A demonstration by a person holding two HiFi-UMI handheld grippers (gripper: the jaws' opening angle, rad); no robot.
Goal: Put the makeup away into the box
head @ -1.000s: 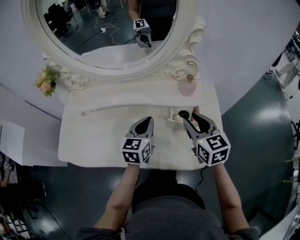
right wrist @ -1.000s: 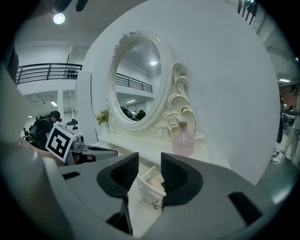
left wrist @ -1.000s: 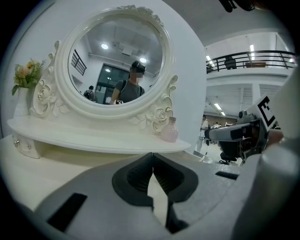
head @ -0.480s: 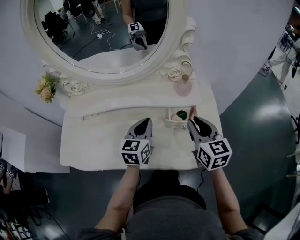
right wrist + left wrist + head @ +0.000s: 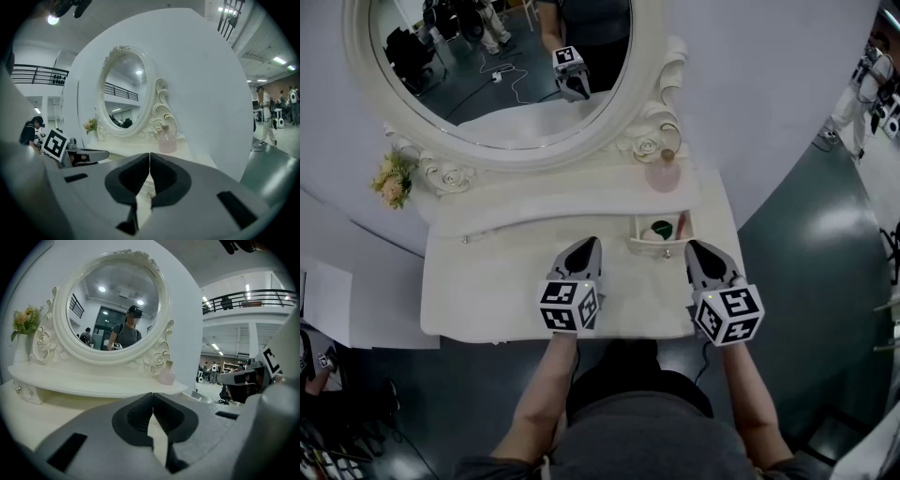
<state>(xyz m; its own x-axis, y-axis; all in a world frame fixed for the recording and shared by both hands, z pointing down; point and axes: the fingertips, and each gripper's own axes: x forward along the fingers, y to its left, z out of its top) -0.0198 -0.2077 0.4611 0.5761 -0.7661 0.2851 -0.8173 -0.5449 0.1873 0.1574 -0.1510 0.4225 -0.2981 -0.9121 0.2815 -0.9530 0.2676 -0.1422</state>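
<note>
A small open white box [image 5: 641,245] sits on the white vanity table [image 5: 497,281], right of centre under the shelf. Inside it lie a dark green round item [image 5: 662,228] and a red stick [image 5: 682,224]. My right gripper [image 5: 695,249] hovers just right of and nearer than the box, shut with nothing between its jaws [image 5: 149,161]. My left gripper [image 5: 588,246] hangs left of the box over the tabletop, also shut and empty [image 5: 153,408].
A pink perfume bottle [image 5: 663,174] stands on the raised shelf [image 5: 544,197] behind the box. The oval mirror [image 5: 502,66] rises at the back, with a flower bunch [image 5: 392,172] at its left. The table's right edge is close to my right gripper.
My right gripper has drawn back from the box toward the table's near right side and its jaws have shut. The red stick stays in the box. The left gripper has kept still.
</note>
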